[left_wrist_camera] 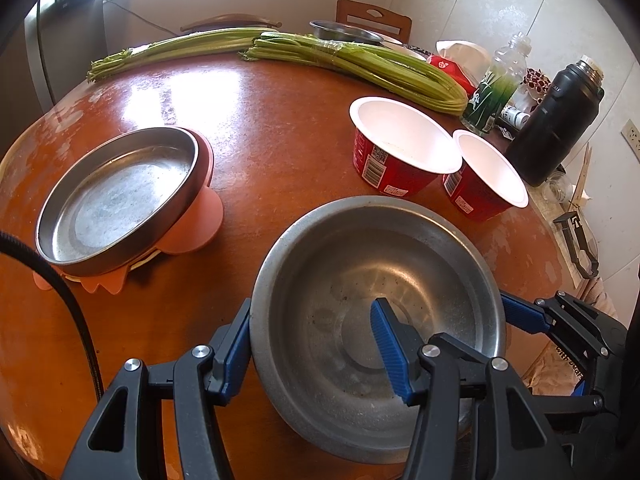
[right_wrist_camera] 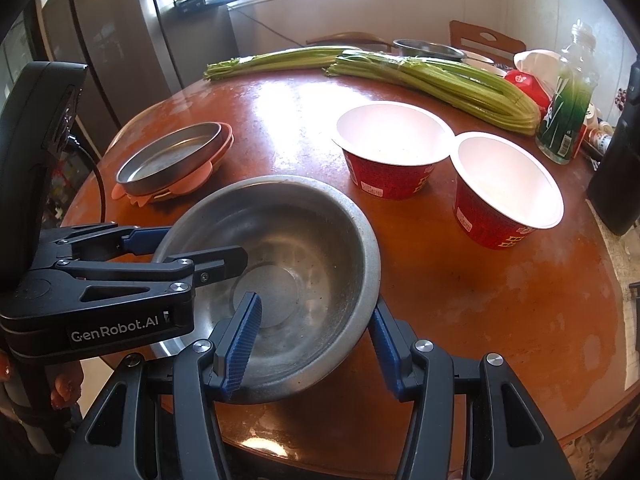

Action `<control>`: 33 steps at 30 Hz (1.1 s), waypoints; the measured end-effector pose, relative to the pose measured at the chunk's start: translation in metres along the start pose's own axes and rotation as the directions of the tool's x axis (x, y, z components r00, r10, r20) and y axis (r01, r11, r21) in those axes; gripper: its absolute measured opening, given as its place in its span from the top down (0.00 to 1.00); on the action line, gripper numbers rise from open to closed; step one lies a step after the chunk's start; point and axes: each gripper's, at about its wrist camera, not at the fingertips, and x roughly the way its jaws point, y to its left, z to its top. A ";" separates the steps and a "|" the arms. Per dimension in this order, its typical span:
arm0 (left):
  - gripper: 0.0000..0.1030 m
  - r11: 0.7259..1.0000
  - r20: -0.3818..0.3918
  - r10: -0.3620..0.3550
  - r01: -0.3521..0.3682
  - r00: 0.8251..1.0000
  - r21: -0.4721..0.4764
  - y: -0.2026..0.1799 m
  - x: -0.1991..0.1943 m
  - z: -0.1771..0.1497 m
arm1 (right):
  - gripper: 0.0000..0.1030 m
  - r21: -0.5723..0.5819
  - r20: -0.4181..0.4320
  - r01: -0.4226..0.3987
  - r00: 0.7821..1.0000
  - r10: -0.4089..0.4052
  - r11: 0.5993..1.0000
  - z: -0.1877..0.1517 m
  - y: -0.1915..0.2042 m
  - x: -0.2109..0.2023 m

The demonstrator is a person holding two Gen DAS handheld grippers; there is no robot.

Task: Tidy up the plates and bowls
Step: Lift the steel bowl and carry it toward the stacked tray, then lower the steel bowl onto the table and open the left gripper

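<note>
A steel bowl (left_wrist_camera: 360,264) (right_wrist_camera: 304,232) sits at the near edge of the round wooden table (left_wrist_camera: 280,128). My left gripper (left_wrist_camera: 312,304) (right_wrist_camera: 206,246) grips its left rim, one finger outside the wall and one inside. On the opposite side my right gripper (right_wrist_camera: 316,300) is shut over the rim the same way; the left wrist view shows only one of its fingers (left_wrist_camera: 524,318). A shallow steel plate (left_wrist_camera: 120,196) (right_wrist_camera: 172,160) lies on a pink mat to the left. Two red paper bowls (left_wrist_camera: 404,136) (right_wrist_camera: 506,178) with white insides stand upright on the right.
Celery bundles (left_wrist_camera: 360,64) lie across the back of the table, with another steel dish (left_wrist_camera: 344,32) behind them. A plastic bottle (left_wrist_camera: 496,84), a black flask (left_wrist_camera: 556,120) and small clutter crowd the right edge. A fridge (right_wrist_camera: 120,40) stands at the left.
</note>
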 end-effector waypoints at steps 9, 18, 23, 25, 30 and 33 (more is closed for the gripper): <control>0.45 1.000 -0.003 0.003 -0.003 1.000 -0.002 -0.001 0.000 -0.001 | 0.44 0.051 -0.017 -0.061 0.998 0.062 0.997 0.000 -0.009 -0.002; 0.45 1.000 0.008 0.014 -0.014 1.000 0.006 -0.003 -0.006 0.001 | 0.44 0.052 0.001 -0.045 0.999 0.045 0.998 0.001 -0.011 -0.007; 0.45 1.000 0.015 0.018 -0.018 1.000 0.011 -0.004 -0.009 0.002 | 0.44 0.065 0.028 -0.044 0.999 0.043 0.997 0.005 -0.015 -0.014; 0.45 1.000 0.020 0.017 -0.018 1.000 0.011 -0.004 -0.010 0.002 | 0.44 0.071 0.039 -0.047 0.998 0.044 0.996 0.007 -0.016 -0.017; 0.45 1.000 0.030 0.020 -0.021 0.999 0.012 -0.003 -0.015 0.003 | 0.44 0.086 0.062 -0.039 0.997 0.034 0.996 0.012 -0.020 -0.024; 0.45 1.000 0.041 0.020 -0.021 0.999 0.012 -0.003 -0.018 0.004 | 0.44 0.092 0.072 -0.038 0.997 0.032 0.995 0.014 -0.022 -0.027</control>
